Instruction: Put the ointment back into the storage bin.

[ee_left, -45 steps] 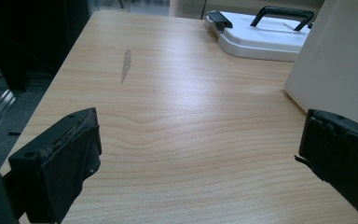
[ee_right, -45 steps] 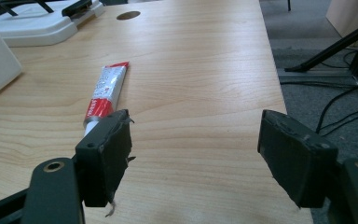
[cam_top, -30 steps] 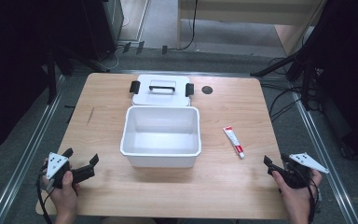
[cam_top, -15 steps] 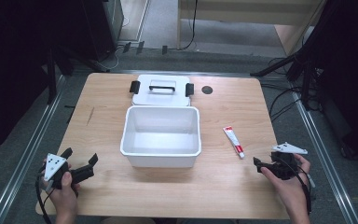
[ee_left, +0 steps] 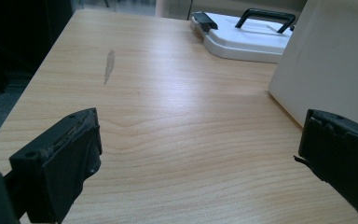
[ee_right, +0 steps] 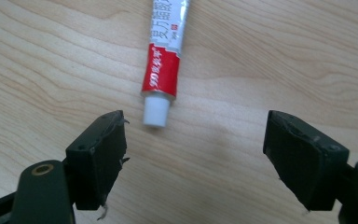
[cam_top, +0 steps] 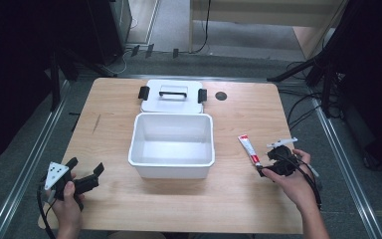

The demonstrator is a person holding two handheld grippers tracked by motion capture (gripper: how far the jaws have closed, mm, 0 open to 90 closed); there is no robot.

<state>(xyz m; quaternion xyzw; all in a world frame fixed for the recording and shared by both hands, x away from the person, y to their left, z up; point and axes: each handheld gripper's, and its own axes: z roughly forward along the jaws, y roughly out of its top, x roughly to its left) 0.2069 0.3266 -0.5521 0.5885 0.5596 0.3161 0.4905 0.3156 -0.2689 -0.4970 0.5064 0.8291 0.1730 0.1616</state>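
Right gripper view: right gripper low over the pale wooden table, jaws apart and just been opening, nothing between them. Red-and-white squeeze tube with a white cap lies flat just ahead, cap end toward the gripper, nearer the left-hand jaw, not touching either. High view: right gripper sits at the tube's near end. Left gripper held at the near left corner, jaws spread wide, empty; open white plastic bin to its right, white lid with black handle beyond.
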